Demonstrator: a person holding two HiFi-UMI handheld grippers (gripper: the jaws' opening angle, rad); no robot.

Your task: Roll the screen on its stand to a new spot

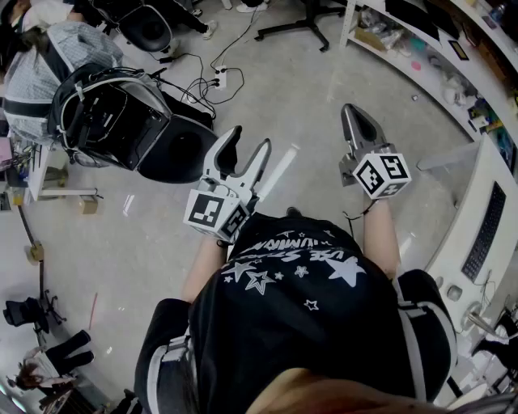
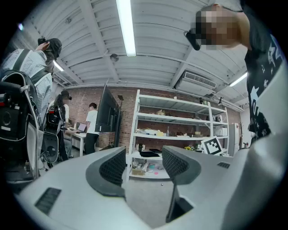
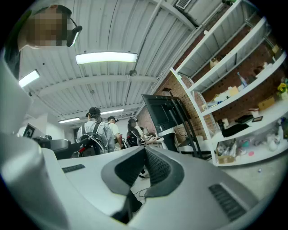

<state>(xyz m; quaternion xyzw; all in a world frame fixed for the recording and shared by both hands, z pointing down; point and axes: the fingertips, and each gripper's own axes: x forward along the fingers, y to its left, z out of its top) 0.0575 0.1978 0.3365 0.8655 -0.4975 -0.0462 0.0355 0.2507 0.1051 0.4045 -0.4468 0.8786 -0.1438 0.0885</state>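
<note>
Item: screen (image 3: 163, 112), a dark flat panel mounted upright on a black strutted stand (image 3: 191, 137). It stood at the brick wall (image 2: 126, 119), just beside the left end of a white shelving unit (image 2: 180, 134), and was seen nearly edge-on from the left gripper view (image 2: 108, 112). It was well apart from both grippers and touched by neither. The shelves carried boxes, bottles and assorted small goods. A person in a white shirt (image 2: 92, 128) stood at a desk (image 2: 76, 134) on the far side of the screen. A person wearing a backpack and cap (image 3: 94, 132) stood nearby with others. The head view showed a black legged base (image 1: 301, 24) on the grey floor (image 1: 324, 73) at the top edge, though its link to the screen could not be told. Left gripper (image 1: 249, 141): jaws spread apart with only open floor between the ribbed pads (image 2: 112, 166), held low in front of the wearer. Right gripper (image 1: 354, 113): jaws pressed together at the tips and pinching nothing, pointing forward. From its own camera (image 3: 145, 152) the two dark pads met in a single ridge. Each gripper carried a marker cube, left (image 1: 214, 212) and right (image 1: 382, 174). Surroundings included black backpack-style equipment (image 1: 113, 113) on the floor to the left and loose cables (image 1: 202, 81) with a power strip beyond it. A white desk with a keyboard (image 1: 486, 230) stood at the right edge. The wearer's black star-printed shirt (image 1: 299, 307) filled the lower frame.
</note>
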